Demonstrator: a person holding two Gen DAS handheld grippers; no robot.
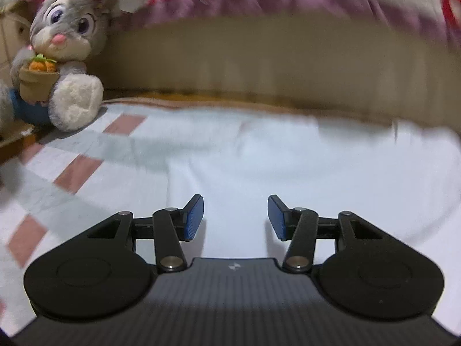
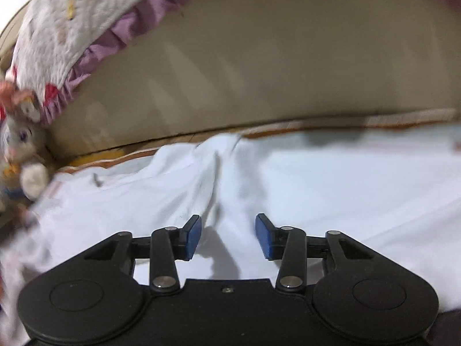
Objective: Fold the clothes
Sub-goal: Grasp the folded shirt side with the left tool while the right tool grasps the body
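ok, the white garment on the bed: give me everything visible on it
The white garment is plain, thin-looking fabric, spread mostly flat over a checked bedsheet with pink squares. The right wrist view shows a bunched ridge of wrinkles running down its middle toward the right claw; the left wrist view shows a smoother stretch. Its far edge lies near the beige headboard. Both claws, left included, are open above it, gripping nothing. Its type is unclear.

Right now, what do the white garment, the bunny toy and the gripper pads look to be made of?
White garment: soft matte woven or knit cloth, probably cotton; it creases and bunches. Bunny toy: fuzzy plush, pile visible on its foot. Pads: blue, matte, ribbed, likely rubber.
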